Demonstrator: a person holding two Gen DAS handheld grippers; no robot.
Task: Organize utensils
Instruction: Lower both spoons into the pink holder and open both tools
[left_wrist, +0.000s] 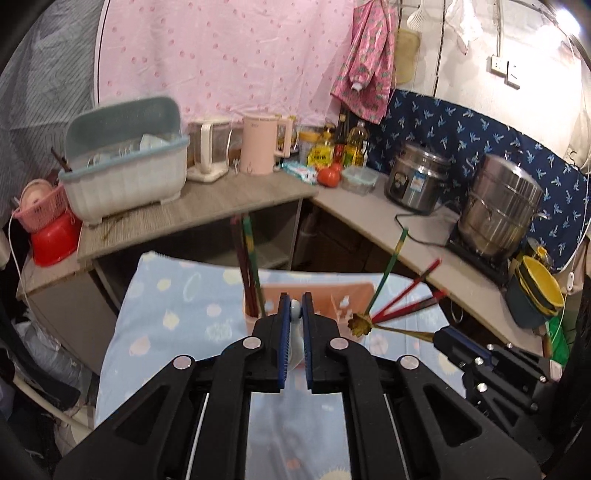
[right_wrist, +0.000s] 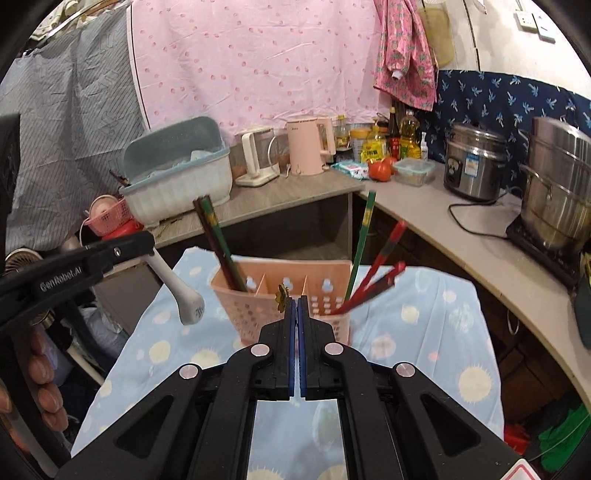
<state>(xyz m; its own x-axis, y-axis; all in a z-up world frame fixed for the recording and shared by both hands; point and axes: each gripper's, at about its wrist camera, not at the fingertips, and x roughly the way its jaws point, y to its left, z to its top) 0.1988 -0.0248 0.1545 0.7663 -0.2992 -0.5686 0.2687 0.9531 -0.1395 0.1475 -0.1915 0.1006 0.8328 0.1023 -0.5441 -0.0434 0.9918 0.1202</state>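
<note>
L gripper (left_wrist: 294, 308) clamped on white spoon (left_wrist: 295, 332), R gripper (right_wrist: 295, 308) pinching gold flower-end utensil (right_wrist: 283, 294), spoon's full handle only in R view, pink caddy (right_wrist: 258, 317) ahead

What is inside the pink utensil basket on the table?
The pink utensil basket holds dark chopsticks in its left compartment and green and red chopsticks in its right. The basket floor is hidden.

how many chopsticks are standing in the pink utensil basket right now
About 5. Two dark ones stand together in the left compartment of the pink basket. In the right compartment are one green one and two red ones leaning right. More may be hidden.
</note>
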